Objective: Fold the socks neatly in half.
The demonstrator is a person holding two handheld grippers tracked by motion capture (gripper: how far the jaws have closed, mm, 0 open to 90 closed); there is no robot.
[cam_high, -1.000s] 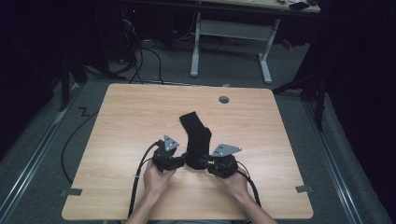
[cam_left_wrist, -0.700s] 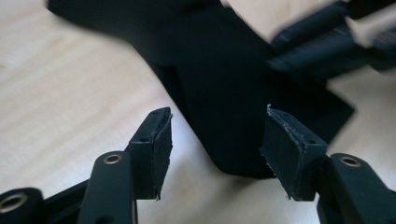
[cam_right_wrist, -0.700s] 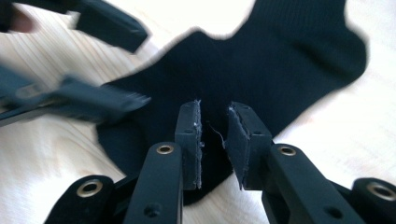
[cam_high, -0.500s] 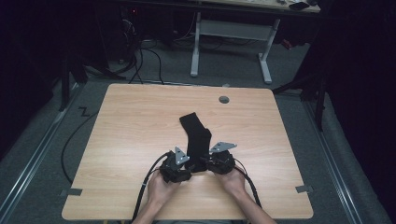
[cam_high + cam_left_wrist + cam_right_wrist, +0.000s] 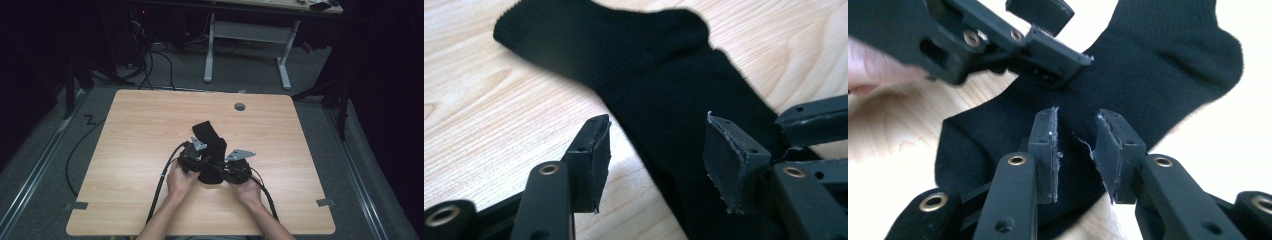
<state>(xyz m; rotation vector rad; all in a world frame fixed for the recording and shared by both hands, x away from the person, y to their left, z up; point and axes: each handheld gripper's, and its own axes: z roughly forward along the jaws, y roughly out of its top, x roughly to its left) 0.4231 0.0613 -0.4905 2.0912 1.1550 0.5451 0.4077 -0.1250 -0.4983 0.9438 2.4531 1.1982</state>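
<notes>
Now the black sock (image 5: 664,85) lies between both grippers' parted jaws.

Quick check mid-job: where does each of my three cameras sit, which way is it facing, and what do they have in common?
High view: fixed above the person's side, looking forward and down on the table; both forearms, the left gripper and the right gripper meet at the black sock.
Left gripper view: rides the left gripper, looking along its open jaws at the sock.
Right gripper view: rides the right gripper, jaws narrowly apart over the sock; the left gripper crosses its top.
Shared: the sock on the wood table.
</notes>
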